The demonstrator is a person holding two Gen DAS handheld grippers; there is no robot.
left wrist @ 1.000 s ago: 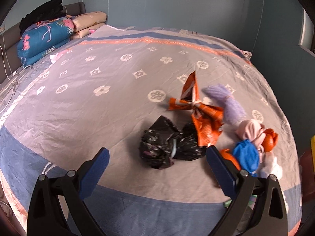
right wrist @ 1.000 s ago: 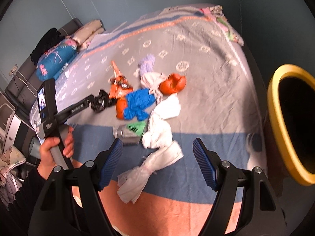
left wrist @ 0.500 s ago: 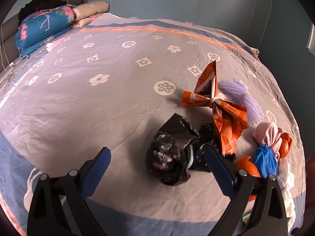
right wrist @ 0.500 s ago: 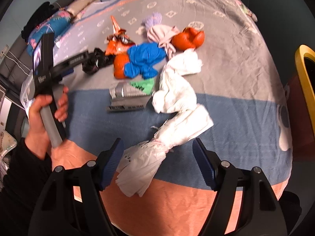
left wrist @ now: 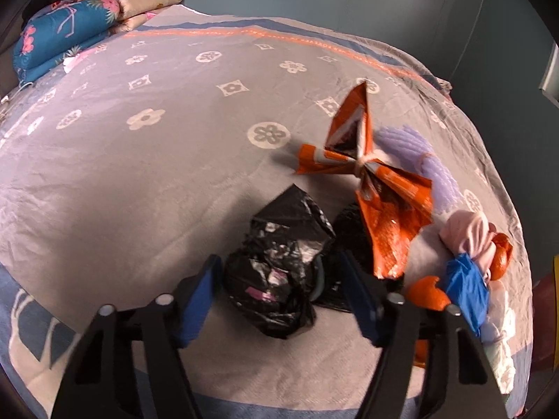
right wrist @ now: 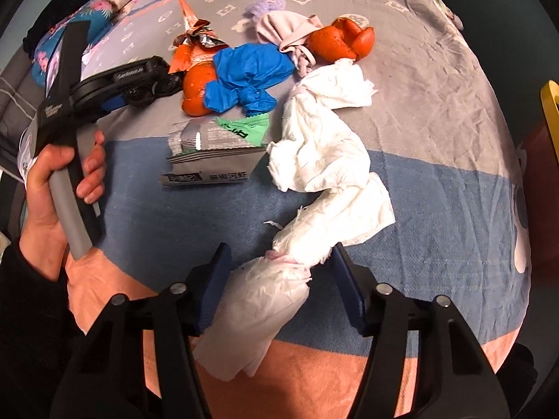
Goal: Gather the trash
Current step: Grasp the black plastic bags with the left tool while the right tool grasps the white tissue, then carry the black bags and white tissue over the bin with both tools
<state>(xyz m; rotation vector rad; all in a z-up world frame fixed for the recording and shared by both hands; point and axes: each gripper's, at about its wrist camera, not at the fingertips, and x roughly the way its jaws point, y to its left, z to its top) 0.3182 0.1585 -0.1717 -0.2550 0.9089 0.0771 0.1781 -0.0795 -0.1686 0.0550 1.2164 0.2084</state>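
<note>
While claws close, bedspread edge near.

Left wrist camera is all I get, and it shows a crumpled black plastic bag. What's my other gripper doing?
Observer: The right gripper straddles a twisted white paper tissue. Its jaws have just been closing but are not yet pressing on it.
Operator: Is there more trash I can't see?
Observer: Yes, a flat silver-and-green foil packet lies on the bedcover, just left of the tissue.
</note>
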